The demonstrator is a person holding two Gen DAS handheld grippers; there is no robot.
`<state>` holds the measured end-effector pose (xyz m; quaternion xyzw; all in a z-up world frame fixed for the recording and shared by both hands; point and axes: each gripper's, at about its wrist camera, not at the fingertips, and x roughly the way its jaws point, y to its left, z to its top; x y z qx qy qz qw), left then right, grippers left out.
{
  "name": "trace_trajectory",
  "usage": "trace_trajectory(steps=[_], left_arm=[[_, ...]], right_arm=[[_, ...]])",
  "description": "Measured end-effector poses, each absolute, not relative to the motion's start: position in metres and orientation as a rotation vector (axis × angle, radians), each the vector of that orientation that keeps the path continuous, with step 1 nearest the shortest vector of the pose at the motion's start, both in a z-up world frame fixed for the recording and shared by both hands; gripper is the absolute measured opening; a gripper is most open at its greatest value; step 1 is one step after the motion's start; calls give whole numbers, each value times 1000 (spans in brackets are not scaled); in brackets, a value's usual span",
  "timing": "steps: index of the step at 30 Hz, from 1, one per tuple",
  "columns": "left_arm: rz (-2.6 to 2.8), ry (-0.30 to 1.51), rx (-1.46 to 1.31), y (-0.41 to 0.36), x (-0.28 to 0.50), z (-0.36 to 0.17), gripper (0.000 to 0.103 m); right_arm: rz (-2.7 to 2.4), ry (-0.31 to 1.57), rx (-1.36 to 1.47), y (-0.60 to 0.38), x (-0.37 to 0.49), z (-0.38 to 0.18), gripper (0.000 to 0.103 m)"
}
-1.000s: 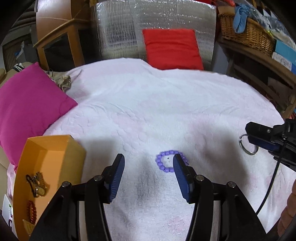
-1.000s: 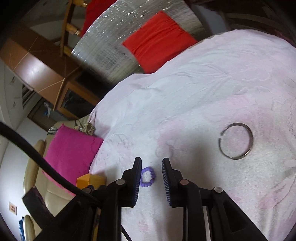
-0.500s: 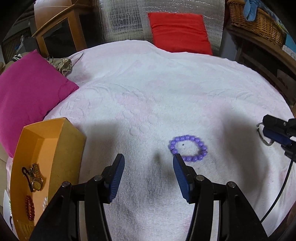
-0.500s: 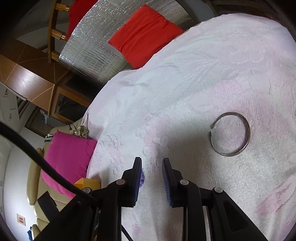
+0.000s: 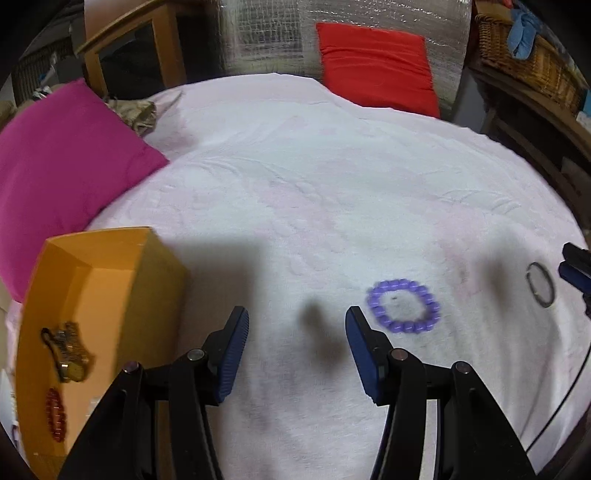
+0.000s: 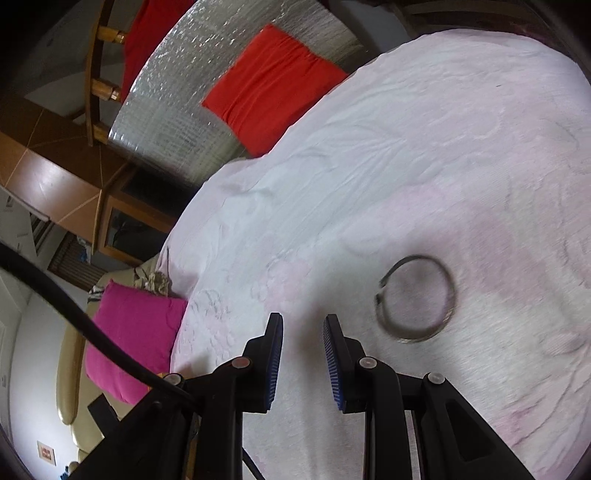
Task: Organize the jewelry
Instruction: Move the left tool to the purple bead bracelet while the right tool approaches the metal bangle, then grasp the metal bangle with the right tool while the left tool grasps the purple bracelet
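A purple bead bracelet [image 5: 404, 305] lies on the white-pink bedspread [image 5: 314, 177], just right of my left gripper [image 5: 295, 325], which is open and empty above the cloth. A thin metal bangle [image 5: 540, 284] lies further right; in the right wrist view the bangle [image 6: 415, 297] lies just right of my right gripper [image 6: 303, 332], whose jaws stand a little apart and empty. The right gripper's fingertips [image 5: 576, 266] show at the left view's right edge. An orange box [image 5: 88, 332] at the left holds a gold watch [image 5: 68, 350] and a red bead bracelet [image 5: 55, 415].
A magenta cushion [image 5: 62, 166] lies at the left, also seen in the right wrist view [image 6: 133, 339]. A red cushion [image 5: 373, 62] leans on a silver foil panel [image 5: 273, 33] at the back. A wicker basket [image 5: 532, 62] sits on shelves at the right. A wooden cabinet [image 5: 136, 55] stands back left.
My left gripper has moved left and back, so the purple bracelet now lies to its right. My right gripper has drawn nearer the bangle. Both jaws keep their openings.
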<state>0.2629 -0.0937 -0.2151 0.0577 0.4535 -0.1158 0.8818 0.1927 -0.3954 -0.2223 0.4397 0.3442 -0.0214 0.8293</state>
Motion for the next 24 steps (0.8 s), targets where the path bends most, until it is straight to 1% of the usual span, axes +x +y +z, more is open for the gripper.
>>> trace_trajectory(steps=[7, 13, 24], left_arm=[[-306, 959, 124, -120, 270, -223, 55], [-331, 1006, 97, -127, 282, -237, 55], [-352, 1007, 181, -142, 288, -248, 55]], right_arm=[[-92, 718, 961, -423, 186, -224, 26], [-143, 738, 959, -442, 183, -230, 26], [-239, 850, 799, -454, 187, -243, 26]])
